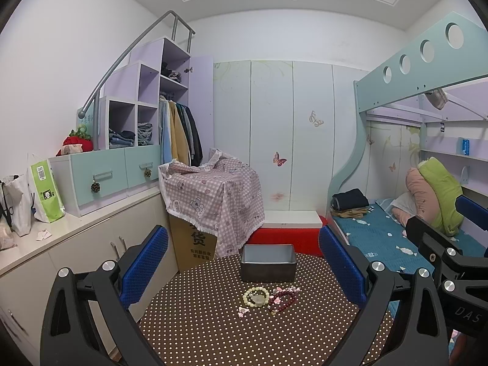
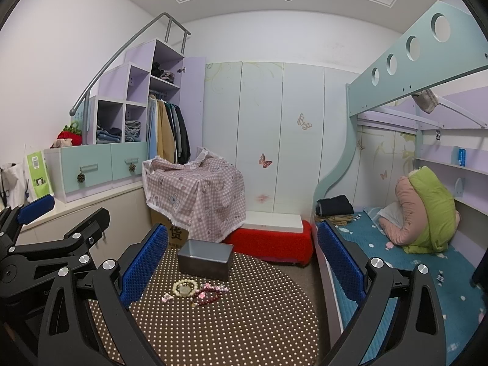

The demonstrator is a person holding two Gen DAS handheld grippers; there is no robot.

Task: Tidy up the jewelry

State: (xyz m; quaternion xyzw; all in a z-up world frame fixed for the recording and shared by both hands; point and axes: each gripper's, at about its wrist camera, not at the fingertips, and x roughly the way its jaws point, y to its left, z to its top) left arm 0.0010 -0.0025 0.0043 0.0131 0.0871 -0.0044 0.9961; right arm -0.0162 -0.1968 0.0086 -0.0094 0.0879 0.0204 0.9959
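A small pile of jewelry lies on a round brown polka-dot table (image 1: 213, 329): a pale cream bead bracelet (image 1: 256, 296), a dark red bead bracelet (image 1: 282, 300) with pink charms, and a small pink piece (image 1: 243, 310). An open grey box (image 1: 268, 263) stands just behind them. My left gripper (image 1: 244, 262) is open and empty, held above the table's near side. My right gripper (image 2: 242, 259) is open and empty, to the right of the left one. In the right wrist view the bracelets (image 2: 195, 291) and the box (image 2: 205, 259) sit left of centre.
A cardboard box under a pink checked cloth (image 1: 213, 195) and a red stool (image 1: 283, 238) stand behind the table. White cabinets (image 1: 76, 244) run along the left. A bunk bed (image 1: 396, 231) with blue bedding is on the right.
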